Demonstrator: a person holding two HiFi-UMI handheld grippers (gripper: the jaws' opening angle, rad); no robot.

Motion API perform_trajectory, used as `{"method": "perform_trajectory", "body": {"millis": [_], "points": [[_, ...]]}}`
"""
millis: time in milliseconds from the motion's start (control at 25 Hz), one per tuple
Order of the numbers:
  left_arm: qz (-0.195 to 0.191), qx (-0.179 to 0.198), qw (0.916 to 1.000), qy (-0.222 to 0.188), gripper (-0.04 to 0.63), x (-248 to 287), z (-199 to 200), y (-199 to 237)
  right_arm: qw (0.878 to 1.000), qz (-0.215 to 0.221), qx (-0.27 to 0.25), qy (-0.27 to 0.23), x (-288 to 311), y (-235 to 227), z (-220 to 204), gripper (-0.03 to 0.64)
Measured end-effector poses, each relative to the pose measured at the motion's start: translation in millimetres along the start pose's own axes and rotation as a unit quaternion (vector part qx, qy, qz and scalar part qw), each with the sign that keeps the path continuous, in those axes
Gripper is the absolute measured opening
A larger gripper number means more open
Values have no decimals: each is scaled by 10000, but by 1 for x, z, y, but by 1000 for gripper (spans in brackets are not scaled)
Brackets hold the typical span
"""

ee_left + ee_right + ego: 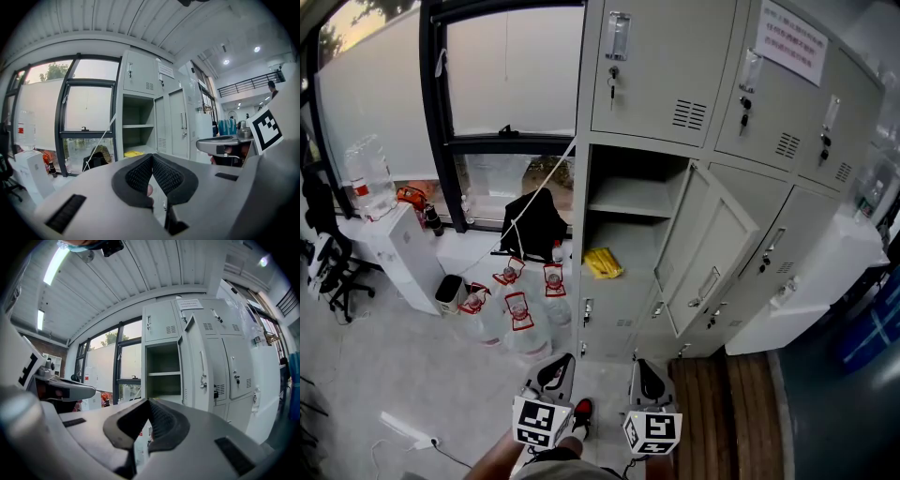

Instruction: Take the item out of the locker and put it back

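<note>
The left gripper (pixel 556 367) and right gripper (pixel 646 370) hang side by side, each with jaws together on nothing, well apart from the yellow item (pixel 603 262) lying in the open locker (pixel 628 234) beneath its shelf (pixel 630 199).

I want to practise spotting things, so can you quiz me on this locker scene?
1. True or false: the yellow item lies inside the open locker.
2. The left hand-held gripper has its jaws: A) wide apart, B) together and empty, C) closed on the yellow item.
3. Fill in: in the head view, the water bottles stand on the floor on the locker's ____ side.
Key: 1 true; 2 B; 3 left.
</note>
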State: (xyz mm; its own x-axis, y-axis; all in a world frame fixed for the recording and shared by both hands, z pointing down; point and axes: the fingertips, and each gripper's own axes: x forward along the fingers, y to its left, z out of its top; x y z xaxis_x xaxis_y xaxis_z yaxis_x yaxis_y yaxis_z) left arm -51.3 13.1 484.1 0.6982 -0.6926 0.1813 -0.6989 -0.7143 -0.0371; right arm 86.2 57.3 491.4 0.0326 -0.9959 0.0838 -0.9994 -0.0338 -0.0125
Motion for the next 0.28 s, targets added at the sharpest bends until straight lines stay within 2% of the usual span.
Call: {"method": "perform_trajectory", "body": {"millis": [280], "points": [[-20, 5, 10000, 7, 22, 1, -1, -3, 10000, 2, 2, 4, 0, -1, -2, 17]]}}
